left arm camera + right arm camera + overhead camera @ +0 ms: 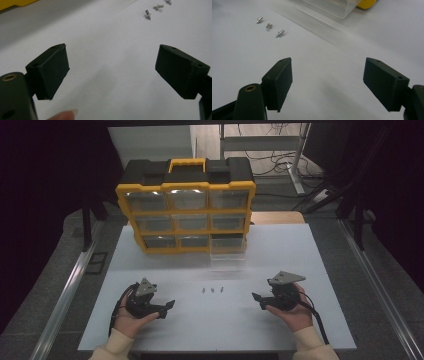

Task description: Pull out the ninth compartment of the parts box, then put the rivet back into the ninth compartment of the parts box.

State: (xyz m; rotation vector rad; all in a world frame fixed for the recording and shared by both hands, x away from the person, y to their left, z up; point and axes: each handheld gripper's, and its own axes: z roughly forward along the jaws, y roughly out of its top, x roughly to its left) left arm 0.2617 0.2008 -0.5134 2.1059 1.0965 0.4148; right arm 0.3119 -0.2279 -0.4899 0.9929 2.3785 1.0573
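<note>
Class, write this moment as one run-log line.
left claw: open, empty | right claw: open, empty | three small silver metal screws: on white table, untouched | clear plastic drawer: pulled out

A lab: dark curtains [45, 220], trailing floor cables [280, 160], white test table [280, 255].

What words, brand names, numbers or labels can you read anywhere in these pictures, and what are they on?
None can be read. The yellow and black organizer box, its clear drawers, the pulled-out clear drawer, the three small screws, the white table, and the left gripper and right gripper show no legible text, label or number.
</note>
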